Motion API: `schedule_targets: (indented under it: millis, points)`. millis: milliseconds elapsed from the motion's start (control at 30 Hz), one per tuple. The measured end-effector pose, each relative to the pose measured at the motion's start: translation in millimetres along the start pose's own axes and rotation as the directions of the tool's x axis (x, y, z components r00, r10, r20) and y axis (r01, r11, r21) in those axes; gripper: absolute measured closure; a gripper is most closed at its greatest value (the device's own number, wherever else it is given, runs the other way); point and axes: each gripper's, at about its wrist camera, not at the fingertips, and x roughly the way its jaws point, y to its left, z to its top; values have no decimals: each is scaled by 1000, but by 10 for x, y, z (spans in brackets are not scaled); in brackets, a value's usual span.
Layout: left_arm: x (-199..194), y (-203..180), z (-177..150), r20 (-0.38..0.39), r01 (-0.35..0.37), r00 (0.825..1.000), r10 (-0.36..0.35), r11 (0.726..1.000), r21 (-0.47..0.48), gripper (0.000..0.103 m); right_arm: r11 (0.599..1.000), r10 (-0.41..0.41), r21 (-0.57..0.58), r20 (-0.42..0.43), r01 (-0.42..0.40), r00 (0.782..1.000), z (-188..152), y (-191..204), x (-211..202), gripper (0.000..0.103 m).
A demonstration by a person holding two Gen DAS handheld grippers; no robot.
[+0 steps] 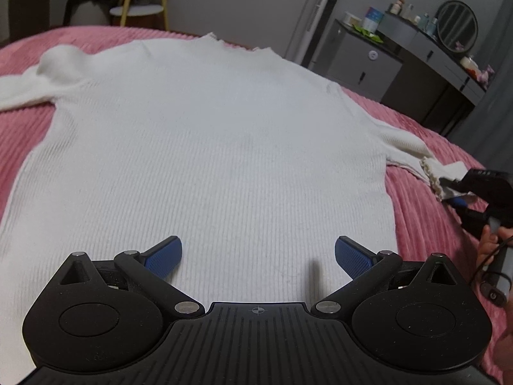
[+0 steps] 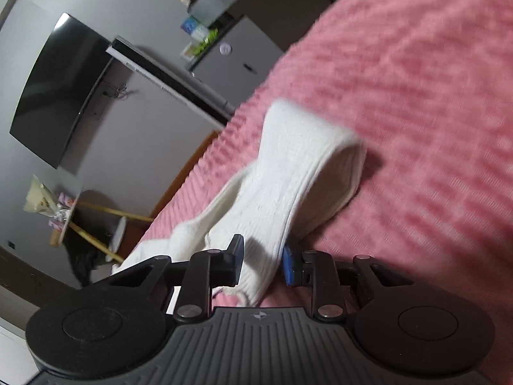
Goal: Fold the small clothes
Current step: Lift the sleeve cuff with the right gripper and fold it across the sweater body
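A white ribbed sweater [image 1: 205, 147] lies flat on the pink bedspread [image 1: 426, 224], collar far from me, hem near me. My left gripper [image 1: 258, 256] is open and empty, hovering over the sweater's lower hem. My right gripper [image 2: 263, 264] is shut on the right sleeve [image 2: 288, 173] near its cuff and holds it lifted off the bed; the sleeve is doubled over itself. The right gripper also shows in the left wrist view [image 1: 461, 189] at the far right, clamping the frilled cuff [image 1: 433, 179]. The left sleeve [image 1: 22, 93] stretches out to the far left.
A grey dresser [image 1: 368, 61] with bottles and a round mirror [image 1: 457, 25] stands beyond the bed's right side. A small round stool with yellow legs [image 1: 138, 11] stands behind the bed. A dark TV [image 2: 61, 89] hangs on the wall.
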Motion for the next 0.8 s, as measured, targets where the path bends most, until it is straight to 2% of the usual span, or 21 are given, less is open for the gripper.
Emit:
schedule_targets:
  millis: [67,167,333,467,633,733,800]
  points:
    - [-6,21,3,4,0,1000,0,1000,0,0,1000,17,1,-12,-17,1000,-48,43,-8,96]
    - [-13,57,23,16,-17,1000,17,1000,4,0,999,45,-4,-5,-45,999,-91,101,13,97]
    - [-86,238,119,54,-37,998,39,999,-36,0,973,183,150,-32,-176,983,-159,264,185,97]
    - [-145,384,213,82,-65,994,70,996,-57,0,953,283,139,-90,-269,955,-397,701,437,97]
    - [-200,624,335,107,-82,990,94,990,-114,0,924,382,60,-210,-378,900,-943,1350,755,97]
    - [-186,681,429,117,-88,988,101,990,-114,0,917,381,-5,-289,-399,878,-1312,1609,937,97]
    - [-134,691,496,113,-79,989,90,992,-100,0,926,336,-44,-349,-374,875,-1487,1668,1073,90]
